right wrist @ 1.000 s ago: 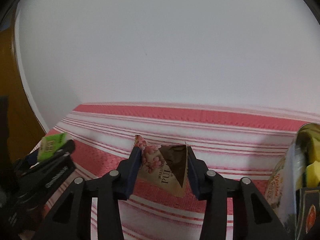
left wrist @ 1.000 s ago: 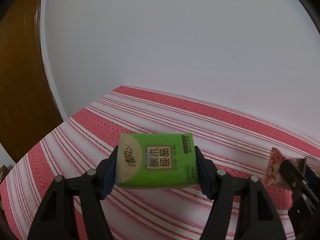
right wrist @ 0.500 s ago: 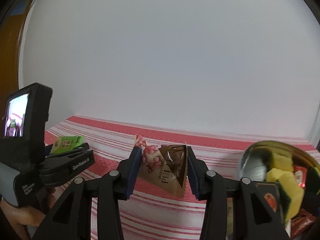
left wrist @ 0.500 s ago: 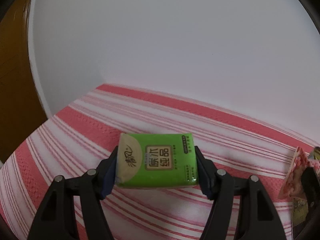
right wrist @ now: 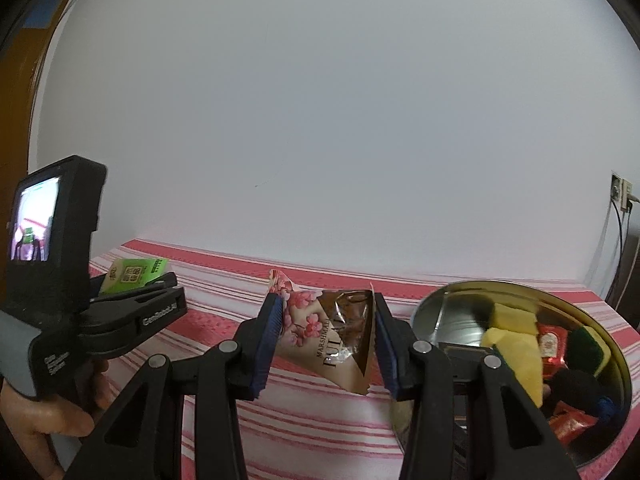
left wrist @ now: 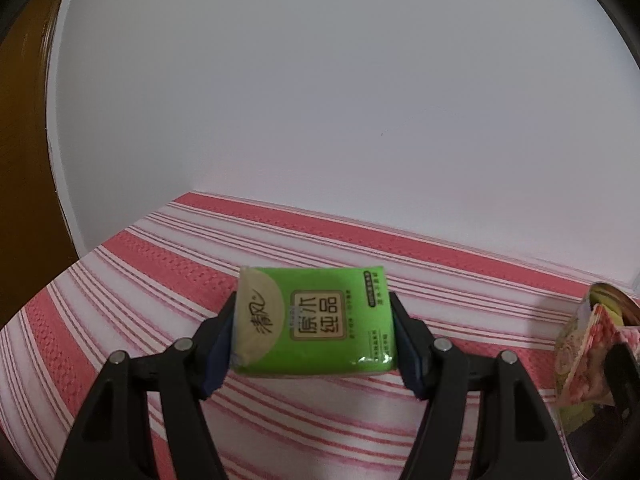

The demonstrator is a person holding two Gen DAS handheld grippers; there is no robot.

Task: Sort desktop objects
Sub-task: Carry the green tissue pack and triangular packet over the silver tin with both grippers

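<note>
My left gripper (left wrist: pixel 313 328) is shut on a green tissue pack (left wrist: pixel 316 322), held flat above the red and white striped cloth (left wrist: pixel 160 264). The same pack (right wrist: pixel 134 274) and the left gripper (right wrist: pixel 132 304) show at the left of the right wrist view. A pink and brown marshmallow packet (right wrist: pixel 332 332) sits clamped in my right gripper (right wrist: pixel 325 334); it also shows at the right edge of the left wrist view as the packet (left wrist: pixel 592 360). A round metal tin (right wrist: pixel 448 316) lies just right of the right gripper.
The tin holds yellow sponges (right wrist: pixel 516 336), a red sachet (right wrist: pixel 552 340) and several dark items. A white wall (right wrist: pixel 340 120) backs the table. A wall socket with cables (right wrist: pixel 622 196) sits far right. A brown wooden panel (left wrist: pixel 24 160) stands at the left.
Both grippers swung right with their loads still held. The tin has come into full view on the right, and the left gripper now shows beside the right one.
</note>
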